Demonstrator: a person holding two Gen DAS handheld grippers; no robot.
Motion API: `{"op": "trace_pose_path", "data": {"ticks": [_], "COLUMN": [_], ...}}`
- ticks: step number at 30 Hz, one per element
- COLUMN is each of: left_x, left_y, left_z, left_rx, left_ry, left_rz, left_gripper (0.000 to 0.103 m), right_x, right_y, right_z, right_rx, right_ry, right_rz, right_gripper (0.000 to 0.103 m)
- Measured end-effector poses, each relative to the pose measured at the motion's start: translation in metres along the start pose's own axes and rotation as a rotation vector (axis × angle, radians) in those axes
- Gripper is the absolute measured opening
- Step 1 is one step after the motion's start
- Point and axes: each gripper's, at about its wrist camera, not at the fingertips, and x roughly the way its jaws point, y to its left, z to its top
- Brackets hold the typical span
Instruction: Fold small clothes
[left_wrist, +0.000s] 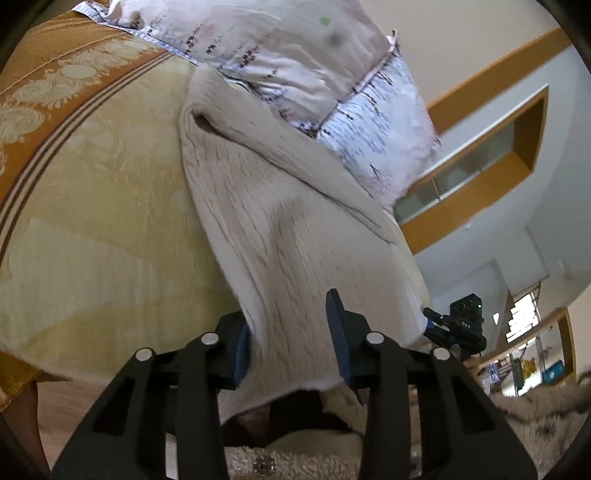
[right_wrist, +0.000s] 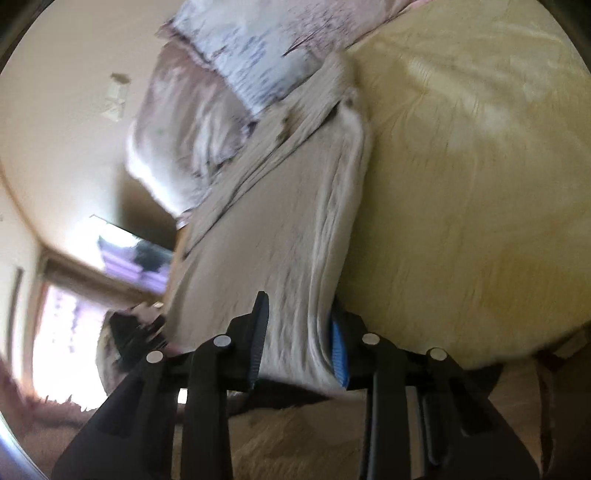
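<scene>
A cream ribbed knit garment (left_wrist: 280, 221) lies stretched across the yellow bedspread (left_wrist: 103, 206), its far end by the pillows. My left gripper (left_wrist: 291, 332) is closed on the near edge of the garment, cloth bunched between its blue pads. The right gripper's body (left_wrist: 461, 325) shows at the garment's other near corner. In the right wrist view the same garment (right_wrist: 288, 221) runs away from me, and my right gripper (right_wrist: 299, 339) is closed on its near edge. That view is blurred.
Two patterned pillows (left_wrist: 295, 59) lie at the head of the bed, also in the right wrist view (right_wrist: 236, 62). An orange patterned border (left_wrist: 55, 96) edges the bedspread. A fluffy rug (left_wrist: 303, 458) lies below. Wooden wall shelves (left_wrist: 480, 147) are at right.
</scene>
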Motion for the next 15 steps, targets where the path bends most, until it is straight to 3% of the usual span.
{"op": "trace_pose_path", "data": {"ticks": [4, 6, 9, 15], "left_x": [-0.005, -0.008, -0.013, -0.011], "left_y": [0.001, -0.002, -0.004, 0.001], "left_z": [-0.012, -0.019, -0.026, -0.042], "left_rx": [-0.007, 0.008, 0.027, 0.033], "left_ry": [0.012, 0.022, 0.027, 0.072], "left_rz": [-0.038, -0.038, -0.024, 0.044], "left_gripper": [0.036, 0.036, 0.036, 0.037], "right_x": [-0.004, 0.002, 0.014, 0.026], "right_y": [0.002, 0.003, -0.005, -0.012], "right_z": [-0.017, -0.026, -0.036, -0.039], "right_rx": [-0.020, -0.033, -0.016, -0.008], "right_ry": [0.018, 0.064, 0.110, 0.100], "right_rz": [0.044, 0.013, -0.019, 0.032], "right_gripper": [0.033, 0.033, 0.033, 0.030]}}
